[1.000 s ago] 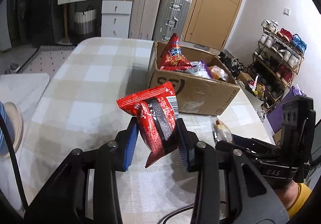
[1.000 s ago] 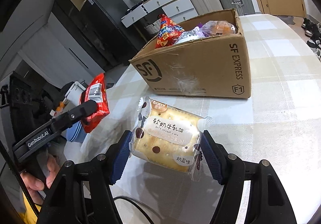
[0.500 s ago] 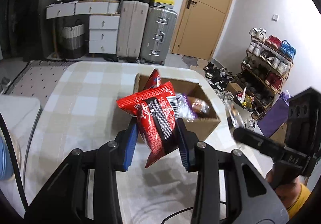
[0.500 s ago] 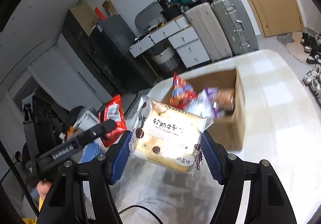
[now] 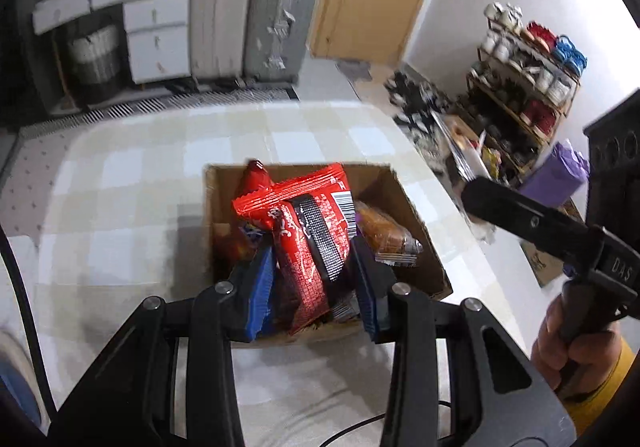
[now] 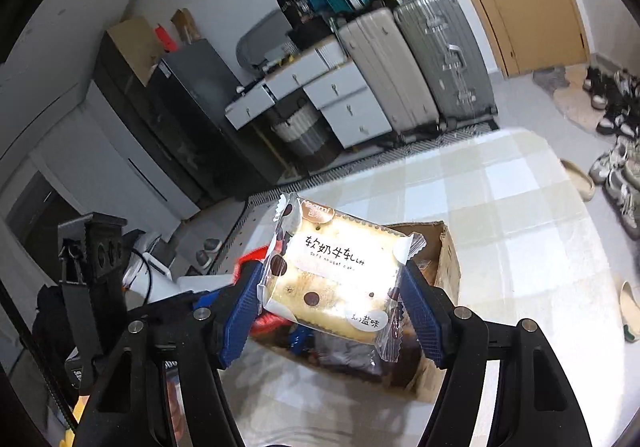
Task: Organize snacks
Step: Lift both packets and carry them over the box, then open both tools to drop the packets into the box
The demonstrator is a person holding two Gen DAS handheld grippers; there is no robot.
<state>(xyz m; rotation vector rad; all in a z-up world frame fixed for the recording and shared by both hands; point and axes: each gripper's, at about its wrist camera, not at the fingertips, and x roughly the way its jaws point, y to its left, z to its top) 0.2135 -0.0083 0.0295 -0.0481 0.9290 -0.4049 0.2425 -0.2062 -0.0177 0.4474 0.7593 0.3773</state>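
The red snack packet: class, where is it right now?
In the left wrist view, the red snack packet sits clamped in the left gripper, held above the open cardboard box.

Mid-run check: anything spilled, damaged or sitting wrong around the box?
Nothing spilled. The cardboard box looks worn, its rim corner crumpled in the right wrist view. The left gripper grips the red snack bag tilted, over the box.
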